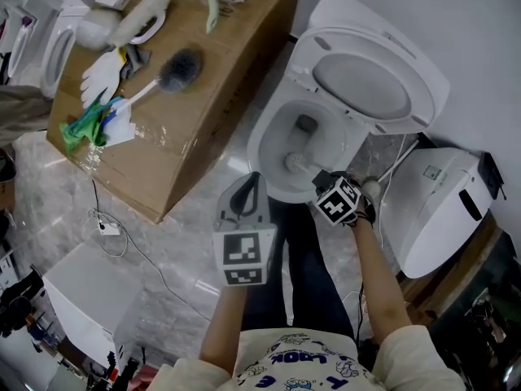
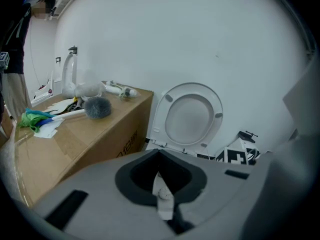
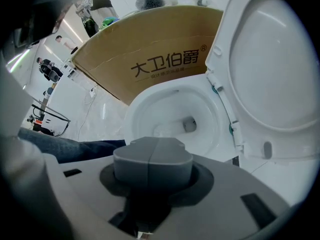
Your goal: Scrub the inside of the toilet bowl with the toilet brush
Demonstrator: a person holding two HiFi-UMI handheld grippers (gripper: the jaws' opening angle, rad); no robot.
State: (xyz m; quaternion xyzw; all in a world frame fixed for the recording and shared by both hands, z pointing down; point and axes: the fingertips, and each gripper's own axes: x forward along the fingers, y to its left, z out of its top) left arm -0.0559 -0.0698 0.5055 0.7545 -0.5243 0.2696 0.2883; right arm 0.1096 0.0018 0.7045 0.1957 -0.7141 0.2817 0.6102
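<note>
So as far as I can see the scrubbing hasn't started. The brush [image 1: 181, 66] is lying on the box [image 1: 203, 141] next to the toilet, dark bristle head up, well apart from both grippers. The lid [image 1: 362, 84] is already up and the bowl [image 1: 262, 137] is open, so the prep is done. What's left is pretty much everything: grab the brush, bring it over and work round the inside. The right gripper [image 3: 152, 159] hangs over the bowl's front edge with its jaws pressed together and nothing in them. The left gripper [image 1: 247, 195] sits further back, above the floor in front of the toilet, with its jaws spread and empty. In the head view there's a pale stub [image 1: 295, 164] poking out from the right gripper over the water. It's probably just its own closed jaws, but I can't tell for sure at that size. The brush handle's far end disappears into the rags on the box, so it's hard to say how free it is. The right gripper's own body blocks the bowl's near wall, and no view shows under the rim. The left gripper view only catches the lid.
</note>
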